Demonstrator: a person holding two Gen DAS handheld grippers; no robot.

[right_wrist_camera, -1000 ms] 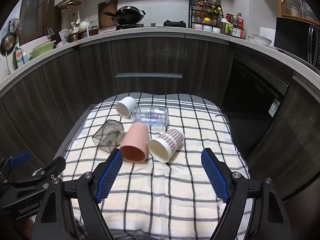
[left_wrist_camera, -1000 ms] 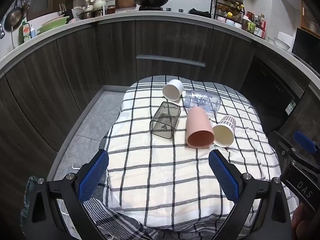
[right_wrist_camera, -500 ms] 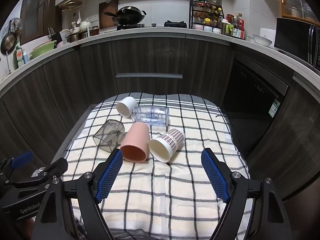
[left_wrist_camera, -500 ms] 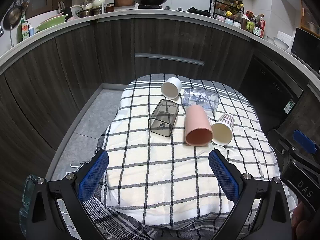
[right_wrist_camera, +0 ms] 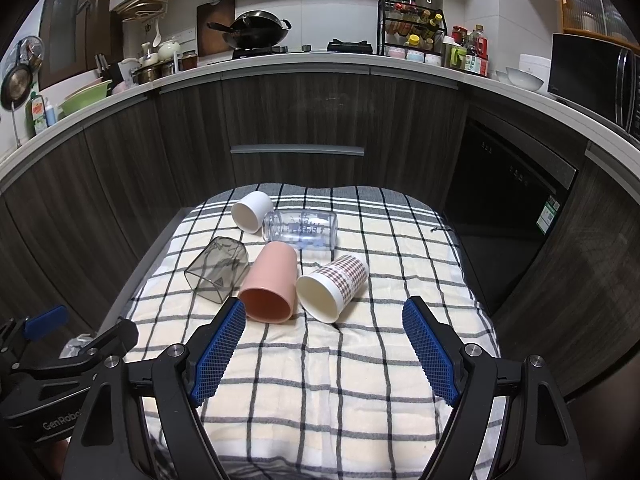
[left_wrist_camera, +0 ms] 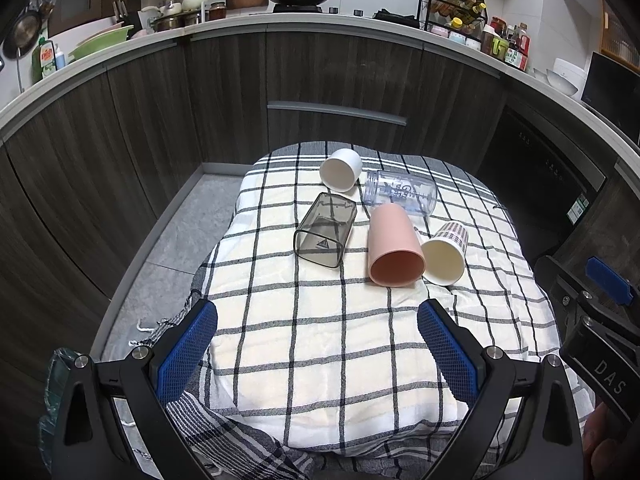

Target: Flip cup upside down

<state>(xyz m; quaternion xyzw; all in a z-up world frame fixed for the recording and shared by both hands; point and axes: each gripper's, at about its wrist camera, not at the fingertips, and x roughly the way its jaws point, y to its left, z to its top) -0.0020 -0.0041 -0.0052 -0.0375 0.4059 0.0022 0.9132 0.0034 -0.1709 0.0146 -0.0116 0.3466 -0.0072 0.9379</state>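
While both tongs, left tongs (left_wrist_camera: 316,336) and right tongs (right_wrist_camera: 324,344), gape wide and empty, the pink cup (right_wrist_camera: 269,280) lies sideways at eleven o'clock; I'd pinch its wall, then upend it.

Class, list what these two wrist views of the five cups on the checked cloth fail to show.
- Table under the checked cloth: hidden in both views.
- Clear bottle print: too small to read.
- Right tongs in the left view: cut off by the edge.
- Pink cup base: turned away in both.
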